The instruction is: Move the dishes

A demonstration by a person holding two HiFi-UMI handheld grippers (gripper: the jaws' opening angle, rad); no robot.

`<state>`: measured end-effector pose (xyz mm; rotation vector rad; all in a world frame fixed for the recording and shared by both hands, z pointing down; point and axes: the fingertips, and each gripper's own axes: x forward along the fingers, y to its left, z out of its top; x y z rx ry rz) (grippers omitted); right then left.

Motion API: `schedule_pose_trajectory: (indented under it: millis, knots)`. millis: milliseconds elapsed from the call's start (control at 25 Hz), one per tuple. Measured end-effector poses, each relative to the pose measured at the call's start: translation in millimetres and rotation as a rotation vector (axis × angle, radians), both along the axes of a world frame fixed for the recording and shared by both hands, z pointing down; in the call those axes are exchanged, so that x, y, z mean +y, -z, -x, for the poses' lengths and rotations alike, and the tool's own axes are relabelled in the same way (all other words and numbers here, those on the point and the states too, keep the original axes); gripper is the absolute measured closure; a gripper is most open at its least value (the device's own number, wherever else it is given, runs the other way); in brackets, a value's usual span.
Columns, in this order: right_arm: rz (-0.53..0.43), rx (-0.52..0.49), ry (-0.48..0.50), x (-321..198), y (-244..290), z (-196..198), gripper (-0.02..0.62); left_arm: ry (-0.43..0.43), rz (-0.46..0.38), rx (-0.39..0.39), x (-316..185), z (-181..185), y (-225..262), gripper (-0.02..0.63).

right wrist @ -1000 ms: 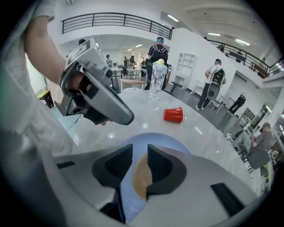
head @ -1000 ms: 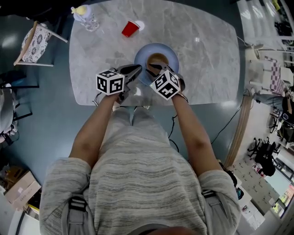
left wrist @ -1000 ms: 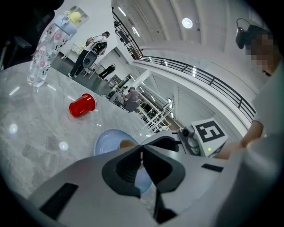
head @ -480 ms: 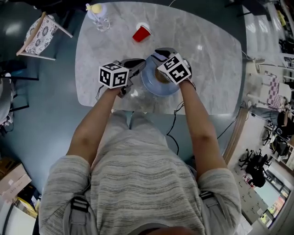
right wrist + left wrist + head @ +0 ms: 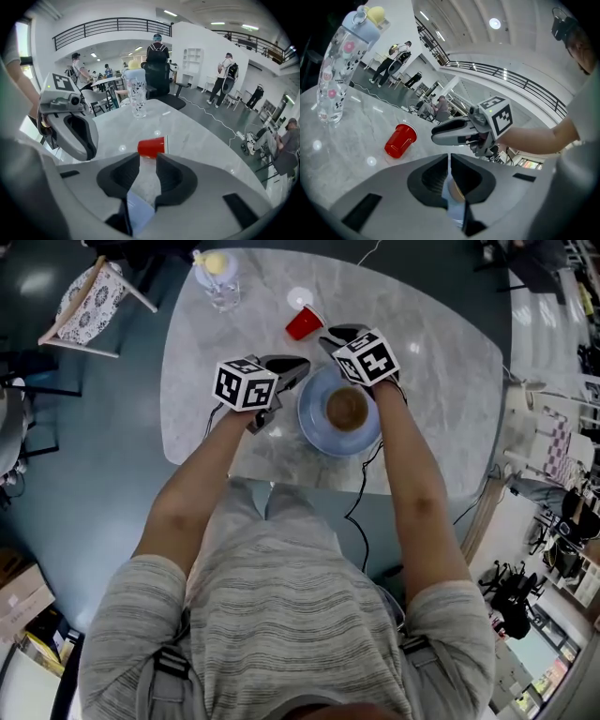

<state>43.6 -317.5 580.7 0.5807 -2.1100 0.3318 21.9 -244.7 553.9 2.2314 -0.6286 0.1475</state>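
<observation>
The left gripper [image 5: 449,161] is pinching the far left rim of the round pale-blue plate [image 5: 319,437]. Its jaws are closing almost together, with the thin edge running between them. The right gripper [image 5: 147,158] is hovering over the plate's far right rim and angling steeply down. Its jaws are standing apart and have just been opening a little further. A corner of the blue rim is showing low in the gap, but the pads are not pressing on it. The person is carrying one gripper in each hand, with both bare forearms reaching out over the near edge of the table.

The plate is lying flat on the grey marble-patterned table [image 5: 441,362], close to the person's side, and is carrying a small round brown bowl [image 5: 347,409] at its middle. Just beyond the plate and the gripper tips, a red plastic cup [image 5: 303,324] is lying on its side, apart from the plate. Near the table's far left corner, a clear patterned water bottle with a pale-blue lid and yellow cap [image 5: 333,79] is standing upright. Beyond that corner, a wooden-framed chair with a patterned cushion [image 5: 89,306] is sitting on the dark floor.
</observation>
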Motion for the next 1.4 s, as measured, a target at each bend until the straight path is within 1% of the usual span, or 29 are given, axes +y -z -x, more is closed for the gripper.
schedule_pose_trajectory:
  millis: [200,320,520,600,720,960,1160,1240,1400]
  knots:
    - [0.05,-0.011,-0.042,-34.7,-17.0,6.0,0.465,-0.014,0.01,-0.007,-11.9,1.9,-10.4,0.577]
    - [0.103,-0.014,-0.064,-51.3,-27.3,5.9,0.439,-0.014,0.015,-0.007,-13.8,3.0,-15.8,0.577]
    - [0.158,-0.006,-0.052,-70.5,-36.2,10.6,0.433,-0.019,0.02,-0.011,-16.3,4.6,-23.1,0.577]
    - [0.178,-0.018,-0.053,-73.9,-38.6,13.5,0.433,-0.017,0.022,-0.006,-18.2,3.1,-24.1,0.577]
    - [0.211,-0.052,-0.061,-74.5,-43.8,20.7,0.433,-0.021,0.021,0.003,-18.6,1.1,-25.7,0.577]
    - [0.278,-0.087,-0.089,-72.0,-50.4,25.2,0.434,-0.04,0.031,0.003,-12.2,1.6,-28.7,0.577]
    - [0.328,-0.07,-0.033,-52.0,-51.2,23.4,0.491,-0.045,0.032,0.003,-5.1,3.5,-28.4,0.577]
    - [0.345,-0.07,-0.017,-43.6,-51.1,23.0,0.5,-0.046,0.033,0.002,-2.5,4.4,-28.1,0.577]
    - [0.333,-0.074,0.0,-35.4,-47.6,23.7,0.517,-0.046,0.031,0.003,-1.1,4.9,-26.9,0.577]
